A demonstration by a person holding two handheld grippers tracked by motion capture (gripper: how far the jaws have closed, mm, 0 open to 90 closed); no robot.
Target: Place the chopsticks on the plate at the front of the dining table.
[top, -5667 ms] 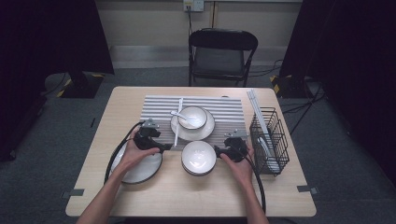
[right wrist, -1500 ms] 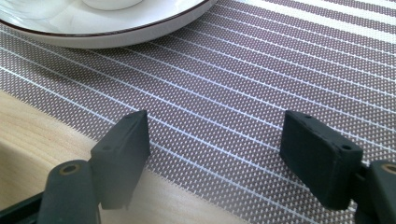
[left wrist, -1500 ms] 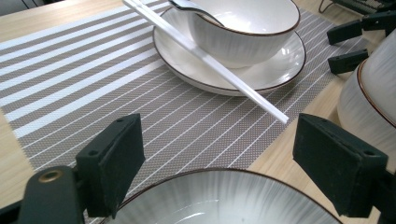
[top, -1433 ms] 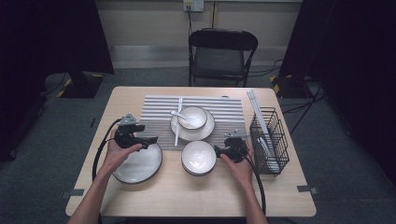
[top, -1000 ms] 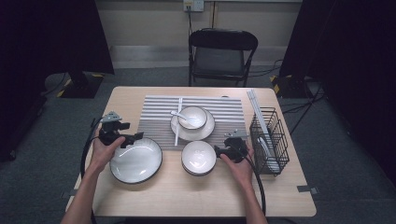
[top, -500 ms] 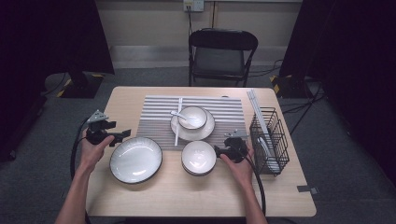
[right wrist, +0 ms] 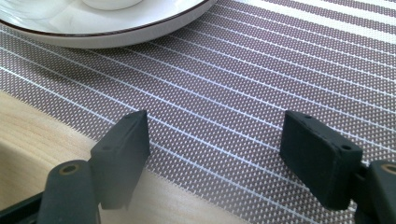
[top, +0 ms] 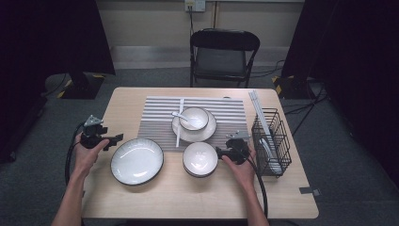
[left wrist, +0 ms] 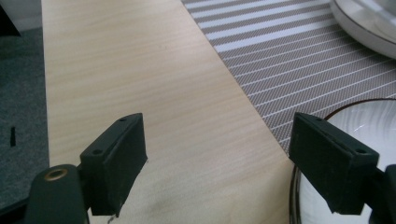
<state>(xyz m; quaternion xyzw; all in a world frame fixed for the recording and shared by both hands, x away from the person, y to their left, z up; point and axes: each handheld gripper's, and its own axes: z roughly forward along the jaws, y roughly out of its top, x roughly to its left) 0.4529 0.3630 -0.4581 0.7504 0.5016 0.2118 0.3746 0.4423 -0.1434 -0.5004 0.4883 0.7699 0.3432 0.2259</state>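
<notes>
Crockery could be knocked if either gripper is swung in carelessly: the left gripper (top: 115,139), jaws apart and empty, is held just left of the plate (top: 137,161), the right gripper (top: 219,151), likewise agape, just right of the bowl (top: 200,158).

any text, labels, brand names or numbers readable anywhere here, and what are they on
None: no readable word, number or brand stands on anything.
The large plate, the bowl and the striped placemat are plain.
The left gripper and right gripper jaws carry no marking.
The wall outlet is too small to tell.
</notes>
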